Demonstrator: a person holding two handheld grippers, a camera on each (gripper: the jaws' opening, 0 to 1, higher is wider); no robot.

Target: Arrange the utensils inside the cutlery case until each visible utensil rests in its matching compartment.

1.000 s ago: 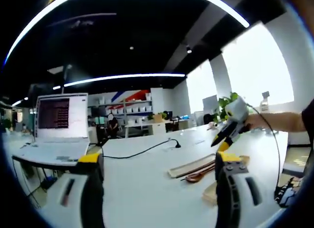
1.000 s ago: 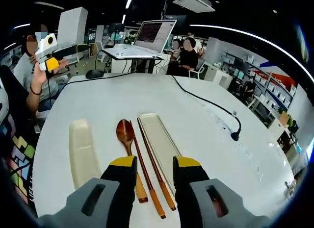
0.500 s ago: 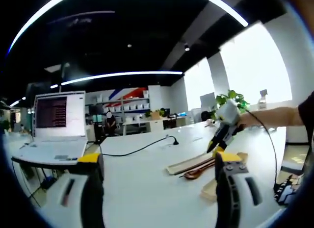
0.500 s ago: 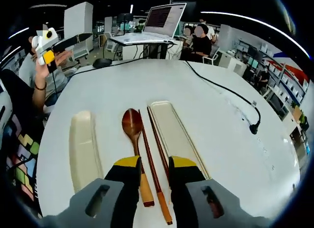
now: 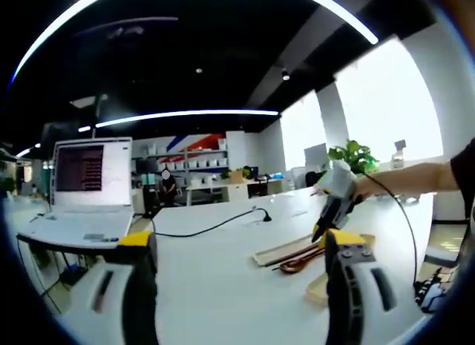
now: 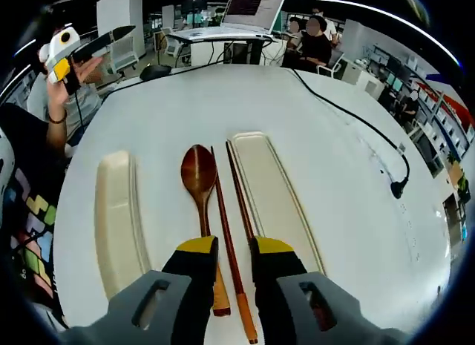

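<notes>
In the right gripper view, the right gripper [image 6: 225, 250] rises from the bottom centre with its jaws nearly closed around a narrow gap, holding nothing, directly over a wooden chopstick [image 6: 225, 234] on the white table [image 6: 341, 174]. A wooden spoon [image 6: 200, 182] lies just left of the two chopsticks, with one cream case half [image 6: 276, 196] to their right and the other cream half [image 6: 115, 222] at left. In the left gripper view, the left gripper [image 5: 241, 252] stands wide open and empty at the bottom, a laptop [image 5: 82, 189] sits at left, and the utensils lie at right of centre.
</notes>
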